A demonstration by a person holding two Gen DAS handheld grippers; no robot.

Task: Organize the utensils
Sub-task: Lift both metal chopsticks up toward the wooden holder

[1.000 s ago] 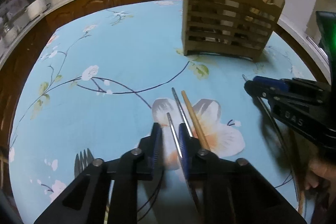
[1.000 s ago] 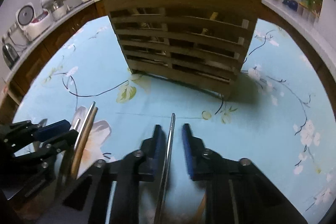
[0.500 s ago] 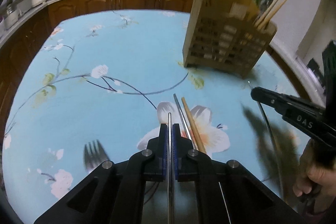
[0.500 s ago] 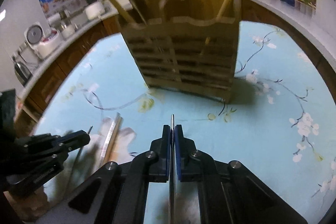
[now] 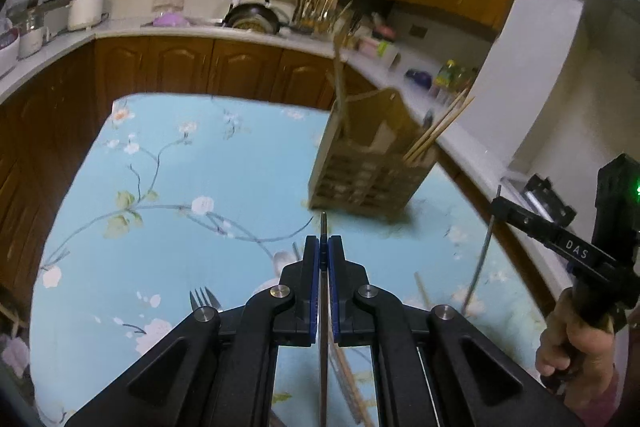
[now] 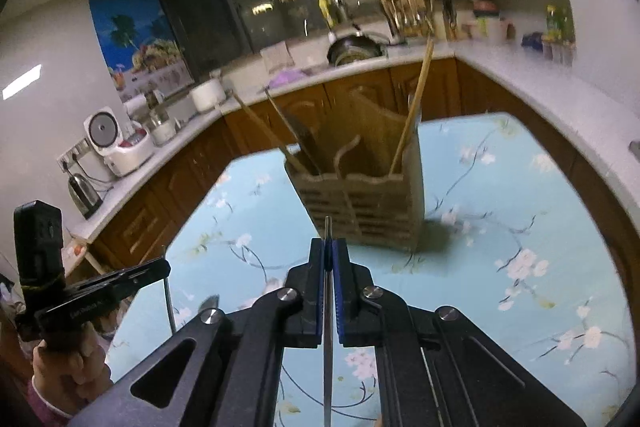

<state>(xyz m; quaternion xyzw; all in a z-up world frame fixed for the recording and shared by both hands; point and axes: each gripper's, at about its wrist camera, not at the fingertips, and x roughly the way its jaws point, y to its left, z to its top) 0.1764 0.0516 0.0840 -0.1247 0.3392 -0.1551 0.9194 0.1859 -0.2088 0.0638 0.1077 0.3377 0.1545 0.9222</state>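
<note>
In the left wrist view my left gripper (image 5: pixel 323 242) is shut on a thin metal chopstick (image 5: pixel 323 221), held in the air above the blue floral tablecloth (image 5: pixel 208 163). My right gripper (image 6: pixel 328 246) is shut on a second metal chopstick (image 6: pixel 327 227). Both point toward the slatted wooden utensil holder (image 5: pixel 372 175) (image 6: pixel 360 203), which stands ahead with wooden chopsticks (image 6: pixel 414 115) upright in it. Each gripper also shows in the other's view: the right gripper (image 5: pixel 498 203) with its chopstick (image 5: pixel 482 259) hanging down, the left gripper (image 6: pixel 164 265) likewise.
A fork (image 5: pixel 204 299), another metal chopstick (image 5: pixel 296 251) and a wooden chopstick (image 5: pixel 422 291) lie on the cloth below my left gripper. A kitchen counter (image 6: pixel 520 83) with wooden cabinets wraps around the far side. A person's hand (image 5: pixel 572 343) holds the right gripper.
Both grippers closed on a metal chopstick each and lifted them off the table. The holder now looks lower and farther off, and more of the kitchen shows.
</note>
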